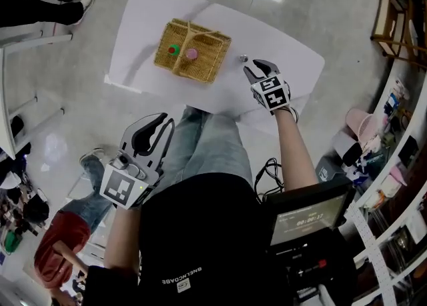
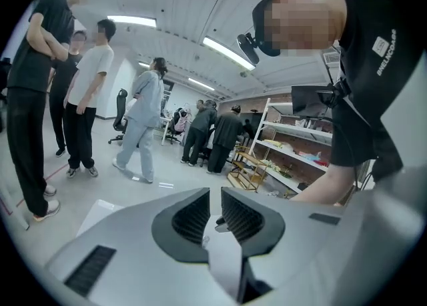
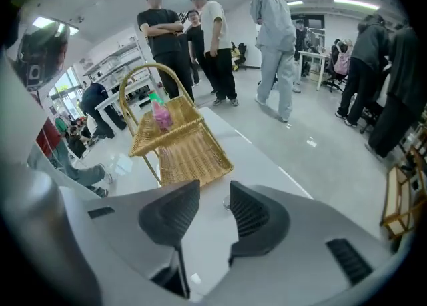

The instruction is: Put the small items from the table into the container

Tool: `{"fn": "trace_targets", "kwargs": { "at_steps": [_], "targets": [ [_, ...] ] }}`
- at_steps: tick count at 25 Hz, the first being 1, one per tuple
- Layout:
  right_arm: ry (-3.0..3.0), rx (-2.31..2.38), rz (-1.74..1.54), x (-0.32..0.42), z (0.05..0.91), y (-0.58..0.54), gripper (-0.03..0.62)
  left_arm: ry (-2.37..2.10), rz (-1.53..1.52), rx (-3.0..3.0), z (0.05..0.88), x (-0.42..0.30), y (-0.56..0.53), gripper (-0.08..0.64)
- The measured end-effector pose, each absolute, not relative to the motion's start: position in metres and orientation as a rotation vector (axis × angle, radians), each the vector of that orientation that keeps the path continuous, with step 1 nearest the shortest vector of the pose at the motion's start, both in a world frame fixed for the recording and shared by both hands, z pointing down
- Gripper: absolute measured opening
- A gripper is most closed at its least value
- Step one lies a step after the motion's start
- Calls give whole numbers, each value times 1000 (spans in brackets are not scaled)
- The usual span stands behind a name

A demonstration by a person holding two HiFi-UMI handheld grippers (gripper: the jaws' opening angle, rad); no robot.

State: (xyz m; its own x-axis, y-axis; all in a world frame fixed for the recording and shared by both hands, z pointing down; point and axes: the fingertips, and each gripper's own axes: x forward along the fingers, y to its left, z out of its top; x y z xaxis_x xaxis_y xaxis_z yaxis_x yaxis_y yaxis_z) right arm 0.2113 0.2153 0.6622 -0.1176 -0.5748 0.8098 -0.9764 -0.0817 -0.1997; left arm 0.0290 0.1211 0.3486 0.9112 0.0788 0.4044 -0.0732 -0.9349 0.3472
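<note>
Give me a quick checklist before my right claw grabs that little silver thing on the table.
1. Right claw open: ok.
2. Small silver item in line with its gap: ok, near one jaw.
3. Pads on it: not ok, jaws apart.
4. Basket upright, with room beside the pink item and green item: ok.
5. Left claw clear of the table: ok, empty.
6. Silver item's shape: cannot tell, too small.
</note>
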Motion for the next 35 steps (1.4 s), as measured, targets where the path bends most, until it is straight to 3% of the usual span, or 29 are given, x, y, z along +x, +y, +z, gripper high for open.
{"fn": "trace_targets", "kwargs": {
  "at_steps": [9,35],
  "targets": [
    [-1670,1552,1149,213,720,212,169,-107,625,2686,362,19,114,37],
    [-1536,1413,1156,217,798,209,167,-297,658,2597,393,-13,111,37]
  ]
}}
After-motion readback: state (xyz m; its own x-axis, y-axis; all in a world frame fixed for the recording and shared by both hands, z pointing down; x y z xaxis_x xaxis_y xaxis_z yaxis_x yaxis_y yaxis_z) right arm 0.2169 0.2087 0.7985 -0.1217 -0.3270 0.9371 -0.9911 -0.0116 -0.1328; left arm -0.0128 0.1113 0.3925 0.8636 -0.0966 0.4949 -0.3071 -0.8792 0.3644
